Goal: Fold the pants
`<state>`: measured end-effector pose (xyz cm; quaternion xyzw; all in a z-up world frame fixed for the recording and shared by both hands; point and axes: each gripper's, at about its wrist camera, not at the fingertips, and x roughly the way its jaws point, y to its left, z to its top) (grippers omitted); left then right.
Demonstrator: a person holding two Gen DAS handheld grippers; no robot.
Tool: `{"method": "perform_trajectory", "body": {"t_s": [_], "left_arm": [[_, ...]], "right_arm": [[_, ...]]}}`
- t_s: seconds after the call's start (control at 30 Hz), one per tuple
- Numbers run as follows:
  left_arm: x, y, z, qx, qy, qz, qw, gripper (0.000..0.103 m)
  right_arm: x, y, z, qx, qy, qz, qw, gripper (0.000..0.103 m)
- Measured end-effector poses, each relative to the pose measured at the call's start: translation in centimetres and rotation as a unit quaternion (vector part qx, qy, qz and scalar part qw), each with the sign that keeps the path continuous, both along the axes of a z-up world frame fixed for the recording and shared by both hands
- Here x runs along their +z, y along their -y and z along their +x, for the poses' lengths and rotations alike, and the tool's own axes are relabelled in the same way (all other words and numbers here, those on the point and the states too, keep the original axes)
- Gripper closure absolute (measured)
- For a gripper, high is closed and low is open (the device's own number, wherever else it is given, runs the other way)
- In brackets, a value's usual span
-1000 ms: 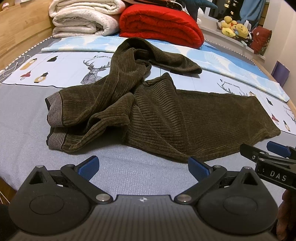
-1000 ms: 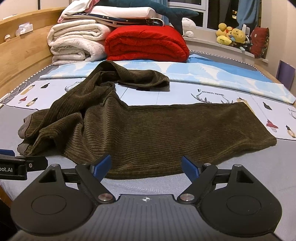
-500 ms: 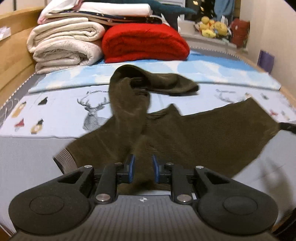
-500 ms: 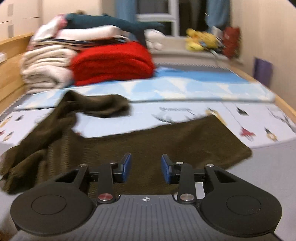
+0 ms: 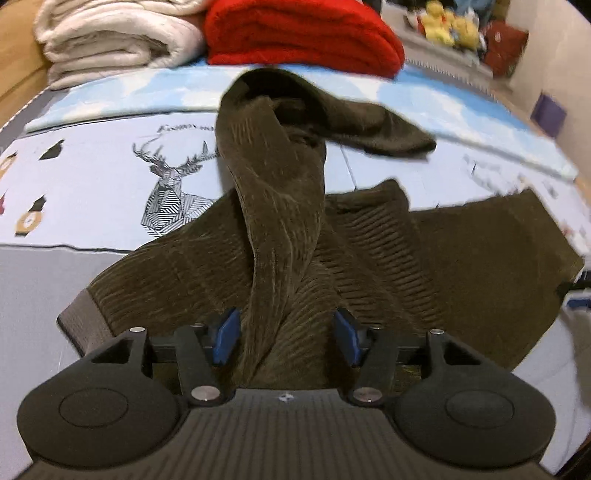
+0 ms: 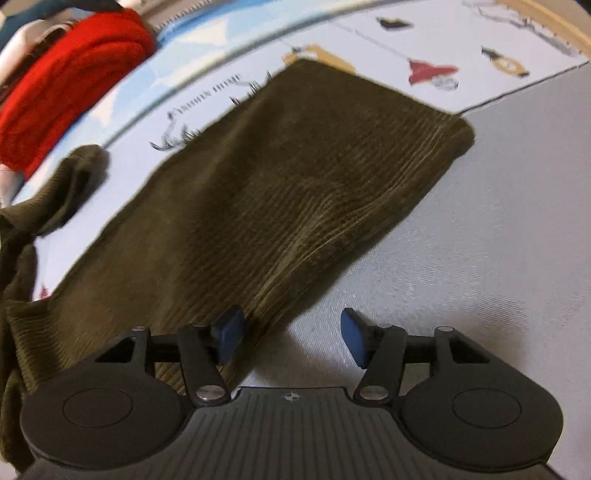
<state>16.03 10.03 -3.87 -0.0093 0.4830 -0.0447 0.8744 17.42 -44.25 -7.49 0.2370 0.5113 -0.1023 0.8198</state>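
Dark olive corduroy pants [image 5: 280, 236] lie crumpled on the bed, one leg twisted up and away, the other leg [image 6: 280, 177] spread flat to the right. My left gripper [image 5: 286, 334] is open, its blue pads on either side of the twisted leg near the waist, low over the cloth. My right gripper [image 6: 290, 338] is open, low over the near edge of the flat leg; its left pad [image 6: 229, 334] is over the cloth and its right pad [image 6: 352, 336] is over bare grey sheet. The right gripper's tip shows at the left wrist view's right edge [image 5: 576, 295].
The bed has a grey sheet [image 6: 480, 240] and a pale blue printed cover [image 5: 92, 177]. A red folded blanket [image 5: 299, 33] and white folded quilts [image 5: 110, 37] are stacked at the far end. Stuffed toys [image 5: 450, 26] sit on a ledge at the back right.
Both grippers have moved forward and down onto the pants. Both jaws, nearly closed half a second ago, have opened wider. The right gripper has swung toward the flat leg's hem end.
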Motion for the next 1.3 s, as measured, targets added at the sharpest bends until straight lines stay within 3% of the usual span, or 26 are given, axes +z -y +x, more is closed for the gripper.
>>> {"method": "perform_trajectory", "body": {"t_s": [0.03, 0.07, 0.13, 0.2, 0.23, 0.27, 0.3, 0.33, 0.37, 0.4, 0.47, 0.57, 0.63, 0.73, 0.9, 0.97, 1.0, 1.1, 1.2, 1.3], "left_arm": [[-0.5, 0.3, 0.6, -0.009, -0.008, 0.013, 0.9998, 0.076], [-0.9, 0.3, 1.4, -0.014, -0.019, 0.034, 0.9991, 0.096], [-0.6, -1.1, 2.7, -0.009, -0.012, 0.059, 0.9982, 0.096], [1.1, -3.9, 4.0, 0.05, 0.029, 0.072, 0.9958, 0.097], [2.3, -5.6, 4.4, 0.099, 0.067, 0.079, 0.9897, 0.097], [3.8, -7.4, 4.5, 0.153, 0.125, 0.087, 0.9765, 0.095], [5.1, -8.5, 4.3, 0.19, 0.177, 0.097, 0.9608, 0.089], [5.7, -9.3, 4.1, 0.221, 0.206, 0.109, 0.947, 0.065], [5.9, -9.9, 4.1, 0.253, 0.209, 0.121, 0.9367, 0.026], [5.6, -10.5, 4.1, 0.275, 0.186, 0.12, 0.9356, 0.013], [4.4, -12.2, 3.8, 0.289, 0.124, 0.071, 0.9465, 0.01], [1.5, -15.4, 3.1, 0.334, 0.016, -0.059, 0.9405, 0.01], [-1.7, -16.1, 3.3, 0.323, -0.08, -0.107, 0.9367, 0.01], [-5.2, -15.4, 3.0, 0.284, -0.176, -0.101, 0.9372, 0.01], [-5.5, -12.7, 2.7, 0.172, -0.16, 0.001, 0.9721, 0.022], [-5.0, -12.2, 2.3, 0.136, -0.144, 0.026, 0.9798, 0.041], [-4.6, -12.0, 2.1, 0.115, -0.134, 0.045, 0.9832, 0.046], [-4.0, -11.1, 1.1, 0.048, -0.117, 0.097, 0.9873, 0.056], [-3.5, -10.2, 0.7, -0.009, -0.122, 0.143, 0.9821, 0.058], [-2.9, -12.7, 0.8, -0.01, -0.148, 0.165, 0.9752, 0.058]], "right_arm": [[-0.3, -0.1, 0.5, -0.004, -0.002, 0.001, 1.0, 0.042], [-0.4, 0.2, 1.0, -0.005, 0.008, 0.0, 1.0, 0.04], [-0.6, -0.1, 1.7, 0.001, 0.019, -0.011, 1.0, 0.04], [-0.6, -0.6, 2.1, 0.014, 0.024, -0.034, 0.999, 0.045], [-0.6, -1.1, 2.3, 0.023, 0.025, -0.051, 0.998, 0.05], [-0.6, -1.3, 2.5, 0.029, 0.026, -0.064, 0.997, 0.062], [-0.6, -1.4, 2.7, 0.033, 0.029, -0.077, 0.996, 0.072], [-0.7, -1.2, 2.9, 0.033, 0.033, -0.078, 0.996, 0.076], [-0.7, -0.8, 3.1, 0.029, 0.037, -0.074, 0.996, 0.084], [-0.7, -0.5, 3.1, 0.02, 0.039, -0.068, 0.997, 0.087], [-1.0, 0.2, 3.3, 0.007, 0.044, -0.055, 0.997, 0.089], [-0.9, 0.2, 3.2, 0.003, 0.049, -0.057, 0.997, 0.09], [-0.8, 0.1, 3.0, 0.0, 0.05, -0.063, 0.997, 0.091], [-0.2, 0.3, 2.2, -0.008, 0.05, -0.069, 0.996, 0.092], [1.3, 1.9, 0.0, -0.036, 0.028, -0.101, 0.994, 0.093], [1.4, 3.6, -1.5, -0.054, 0.003, -0.099, 0.994, 0.093], [1.4, 4.5, -2.3, -0.064, -0.008, -0.087, 0.994, 0.093], [1.1, 7.1, -5.0, -0.09, -0.046, -0.059, 0.993, 0.093], [0.6, 8.5, -7.6, -0.088, -0.089, -0.034, 0.992, 0.093], [-0.3, 8.6, -9.8, -0.039, -0.126, 0.023, 0.991, 0.091]]}}
